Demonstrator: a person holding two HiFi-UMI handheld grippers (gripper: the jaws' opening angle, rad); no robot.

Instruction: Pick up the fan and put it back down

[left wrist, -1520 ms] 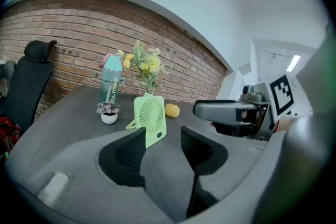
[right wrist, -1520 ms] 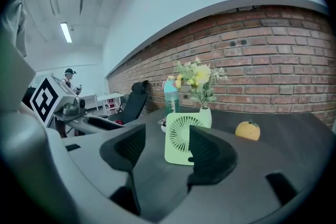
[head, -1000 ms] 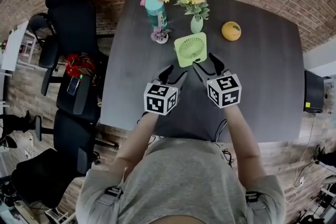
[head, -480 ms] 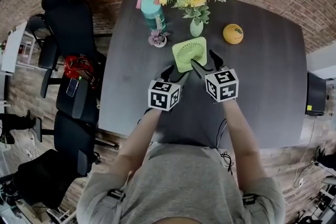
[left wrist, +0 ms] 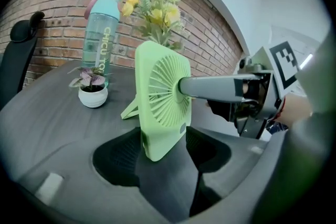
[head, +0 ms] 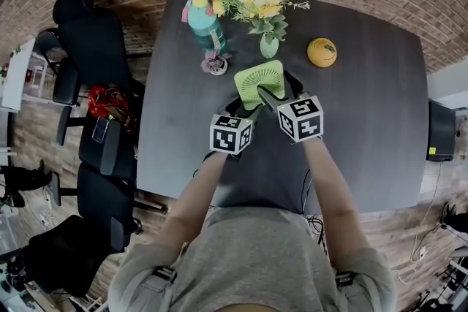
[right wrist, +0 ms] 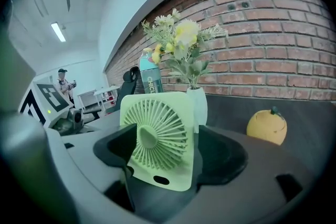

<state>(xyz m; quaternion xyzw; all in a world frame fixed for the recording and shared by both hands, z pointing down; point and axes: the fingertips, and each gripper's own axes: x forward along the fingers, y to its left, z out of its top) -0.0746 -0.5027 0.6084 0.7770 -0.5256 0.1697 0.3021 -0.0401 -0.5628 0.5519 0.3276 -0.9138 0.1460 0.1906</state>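
Closing in on the fan (head: 260,79) is what both hands have done over the last second. The left gripper (head: 245,107) and the right gripper (head: 278,90) have slid up the worktop (head: 365,128) from short of the fan to right against it, and both sets of fingers have just been spreading wider. The fan stands propped on the worktop in front of the vase (head: 269,46), not yet lifted. I judge the approach is ending and the pinch comes next.

The left gripper view shows the fan edge-on, with its lower corner between my spread fingers (left wrist: 118,157), its stand (left wrist: 130,108) behind and one right-gripper finger crossing the grille. The right gripper view gives the grille face-on between spread fingers (right wrist: 113,147), neither visibly pressing. Only the head view shows both grippers converging on the fan's near side.
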